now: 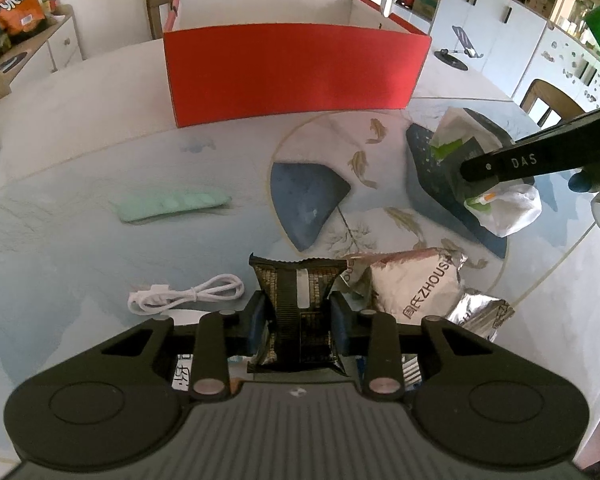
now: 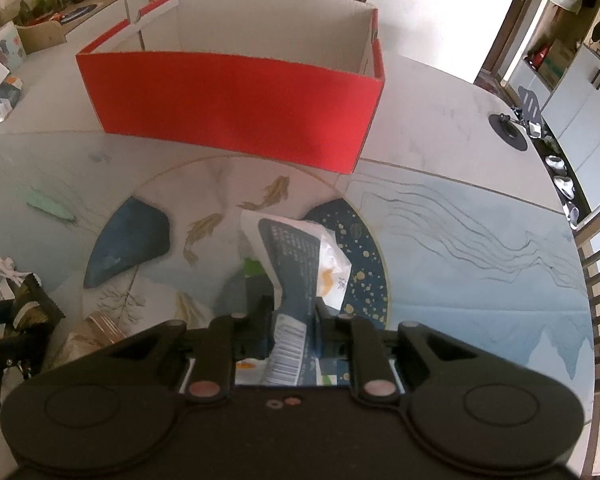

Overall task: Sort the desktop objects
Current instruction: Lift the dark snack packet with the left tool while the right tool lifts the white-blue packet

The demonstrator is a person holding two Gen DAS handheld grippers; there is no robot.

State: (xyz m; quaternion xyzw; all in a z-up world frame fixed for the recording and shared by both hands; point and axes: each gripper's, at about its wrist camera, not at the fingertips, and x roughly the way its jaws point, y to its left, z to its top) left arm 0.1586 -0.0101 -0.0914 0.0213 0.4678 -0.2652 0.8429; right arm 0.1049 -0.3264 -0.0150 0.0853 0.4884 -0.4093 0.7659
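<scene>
Across the round table (image 1: 80, 140) with its painted fish, a red cardboard box (image 1: 292, 76) stands open at the far side. My left gripper (image 1: 300, 316) is clamped on a dark gold-patterned snack packet (image 1: 298, 300), with a white cable (image 1: 188, 292) to its left, a silver foil bag (image 1: 416, 288) to its right and a mint-green strip (image 1: 172, 206) farther off. My right gripper (image 2: 292, 320) pinches a blue-and-white wrapper (image 2: 296, 256), crumpled over the starry blue patch.

Dark gold wrapper (image 1: 298, 312) and blue-white packet (image 2: 296, 280) pinched upright.
</scene>
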